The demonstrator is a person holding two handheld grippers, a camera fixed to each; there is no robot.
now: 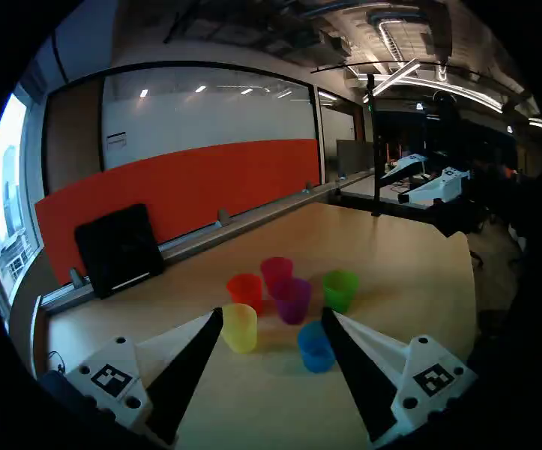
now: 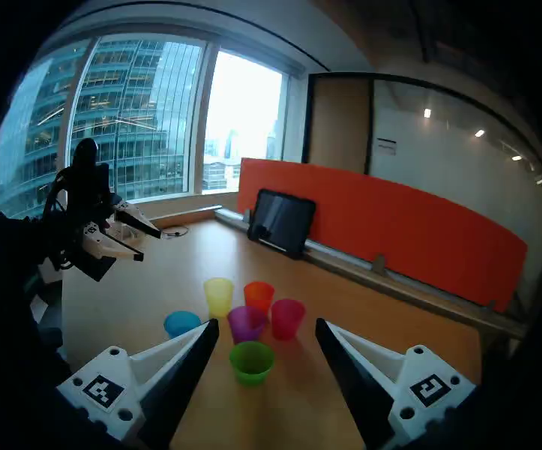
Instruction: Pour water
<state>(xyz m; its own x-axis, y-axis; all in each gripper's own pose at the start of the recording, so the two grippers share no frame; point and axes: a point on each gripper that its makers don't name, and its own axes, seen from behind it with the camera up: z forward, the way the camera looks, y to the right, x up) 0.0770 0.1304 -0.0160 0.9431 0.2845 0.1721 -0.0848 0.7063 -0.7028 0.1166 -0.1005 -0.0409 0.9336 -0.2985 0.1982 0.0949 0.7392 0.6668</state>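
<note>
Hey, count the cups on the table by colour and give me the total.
yellow cup: 1
orange-red cup: 1
pink cup: 1
purple cup: 1
green cup: 1
blue cup: 1
Total: 6 cups

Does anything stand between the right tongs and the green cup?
Nothing visible does. The green cup is the closest of the cups to the open right tongs, and the purple cup stands behind it.
</note>
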